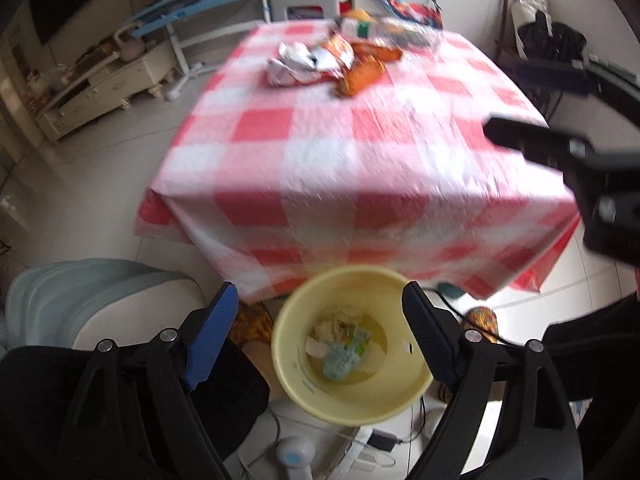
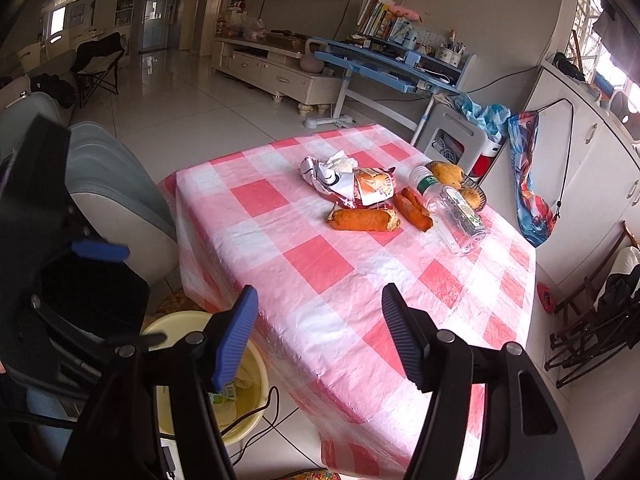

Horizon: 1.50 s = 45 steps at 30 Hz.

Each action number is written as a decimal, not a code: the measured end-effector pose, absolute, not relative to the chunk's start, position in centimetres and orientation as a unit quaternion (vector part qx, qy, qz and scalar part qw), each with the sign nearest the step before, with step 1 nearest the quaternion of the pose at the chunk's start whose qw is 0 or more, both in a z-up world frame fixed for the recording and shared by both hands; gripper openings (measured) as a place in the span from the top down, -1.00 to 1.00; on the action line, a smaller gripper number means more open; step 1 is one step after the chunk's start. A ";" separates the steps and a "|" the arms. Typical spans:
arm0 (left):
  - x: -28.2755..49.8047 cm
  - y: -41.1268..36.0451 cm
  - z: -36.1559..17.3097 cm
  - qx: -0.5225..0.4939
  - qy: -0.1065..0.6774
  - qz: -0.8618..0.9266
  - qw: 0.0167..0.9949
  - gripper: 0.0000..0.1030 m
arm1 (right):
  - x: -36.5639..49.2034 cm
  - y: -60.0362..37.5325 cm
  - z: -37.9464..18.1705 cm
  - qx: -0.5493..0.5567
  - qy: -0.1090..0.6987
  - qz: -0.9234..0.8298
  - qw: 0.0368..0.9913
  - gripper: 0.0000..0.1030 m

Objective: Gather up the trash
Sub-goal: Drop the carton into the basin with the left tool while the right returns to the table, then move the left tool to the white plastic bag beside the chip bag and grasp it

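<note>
Now left gripper (image 1: 320, 320) above yellow bin (image 1: 352, 396) on floor, jaws released, nothing between them. Crumpled paper and blue wrapper (image 1: 342, 350) lie at bin's bottom. Right gripper (image 2: 318, 332) over near edge of checkered tabletop (image 2: 312, 264), jaws parted, empty. Trash sits at far end: white crumpled wrappers (image 2: 332, 176), orange snack packs (image 2: 362, 219), clear plastic bottle (image 2: 452, 208) on its side, all close together.
</note>
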<state>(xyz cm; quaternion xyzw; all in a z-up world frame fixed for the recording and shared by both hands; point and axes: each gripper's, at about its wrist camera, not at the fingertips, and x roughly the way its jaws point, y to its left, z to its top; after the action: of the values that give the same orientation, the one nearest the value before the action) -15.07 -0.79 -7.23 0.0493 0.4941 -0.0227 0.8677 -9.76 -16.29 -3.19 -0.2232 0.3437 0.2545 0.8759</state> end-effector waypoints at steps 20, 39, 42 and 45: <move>-9.5 2.8 -1.6 0.020 0.407 0.022 0.913 -0.65 | -9.4 -14.9 -4.2 -0.249 0.349 0.249 0.868 -0.23; 0.6 -0.5 -2.3 0.032 0.412 -0.012 0.911 -0.67 | -5.7 -13.9 -7.1 -0.209 0.376 0.238 0.871 -0.23; 2.4 -0.6 -2.1 0.030 0.411 -0.012 0.911 -0.67 | -5.0 -13.8 -7.4 -0.197 0.380 0.236 0.873 -0.23; 4.3 0.0 -2.1 0.014 0.415 -0.007 0.910 -0.67 | -4.4 -13.8 -7.4 -0.182 0.381 0.232 0.877 -0.23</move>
<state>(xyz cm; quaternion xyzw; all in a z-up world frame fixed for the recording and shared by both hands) 4.34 -0.02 -2.10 0.0137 0.4151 -0.0069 0.9096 -4.37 -13.80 -7.40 -0.1819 0.3806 0.2318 0.8765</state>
